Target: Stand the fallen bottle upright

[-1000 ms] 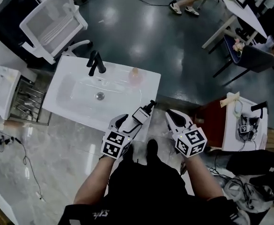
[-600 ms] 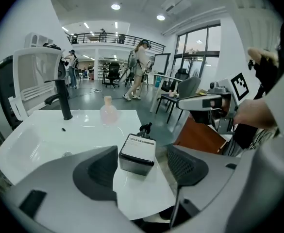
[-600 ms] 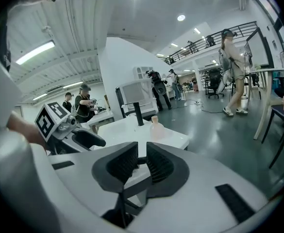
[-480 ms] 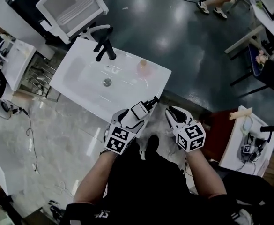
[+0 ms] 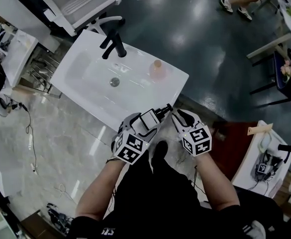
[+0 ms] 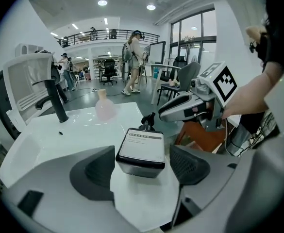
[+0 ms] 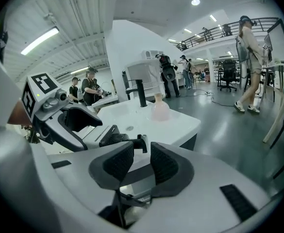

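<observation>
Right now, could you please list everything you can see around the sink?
sink: one, white, in front of the person.
faucet: one, black, at the sink's far edge.
pink bottle: one, pale pink, upright on the sink's right side.
pump bottle: one, dark with white label, lying at the sink's near edge.
chair: one, white, beyond the sink.
left gripper: one, grey, jaws just been opening, wide apart, pump bottle between them untouched.
right gripper: one, grey, jaws just been opening, narrowly apart, nothing between them.
</observation>
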Demonstrator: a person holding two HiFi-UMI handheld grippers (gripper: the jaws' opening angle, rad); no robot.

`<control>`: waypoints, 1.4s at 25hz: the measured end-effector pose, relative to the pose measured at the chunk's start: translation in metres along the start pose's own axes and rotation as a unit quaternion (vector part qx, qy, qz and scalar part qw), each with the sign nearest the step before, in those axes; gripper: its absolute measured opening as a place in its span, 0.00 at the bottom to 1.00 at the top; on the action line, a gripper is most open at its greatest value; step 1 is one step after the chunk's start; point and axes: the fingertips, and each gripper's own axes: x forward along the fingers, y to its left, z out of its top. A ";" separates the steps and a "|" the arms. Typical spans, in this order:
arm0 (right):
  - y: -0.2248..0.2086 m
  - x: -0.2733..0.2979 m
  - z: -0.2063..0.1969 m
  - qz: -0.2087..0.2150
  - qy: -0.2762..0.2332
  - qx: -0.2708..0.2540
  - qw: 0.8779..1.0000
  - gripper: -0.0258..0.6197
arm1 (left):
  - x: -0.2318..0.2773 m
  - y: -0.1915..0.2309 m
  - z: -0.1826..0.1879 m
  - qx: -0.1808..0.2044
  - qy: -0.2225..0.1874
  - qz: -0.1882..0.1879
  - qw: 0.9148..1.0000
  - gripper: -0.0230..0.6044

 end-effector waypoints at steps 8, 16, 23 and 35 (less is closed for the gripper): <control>-0.010 0.038 -0.021 -0.004 0.023 -0.032 0.999 0.23 | 0.012 0.005 -0.006 0.009 0.006 0.000 1.000 0.59; -0.006 0.050 -0.016 0.000 0.011 -0.082 0.997 0.13 | 0.017 0.003 -0.003 0.033 0.020 -0.014 0.999 0.59; -0.009 0.039 -0.002 0.002 -0.010 -0.090 0.996 0.12 | 0.022 0.004 -0.003 0.046 0.036 -0.023 0.998 0.59; -0.014 0.005 0.044 -0.023 -0.041 -0.101 0.994 0.12 | 0.039 0.007 0.014 0.070 0.022 -0.038 0.997 0.59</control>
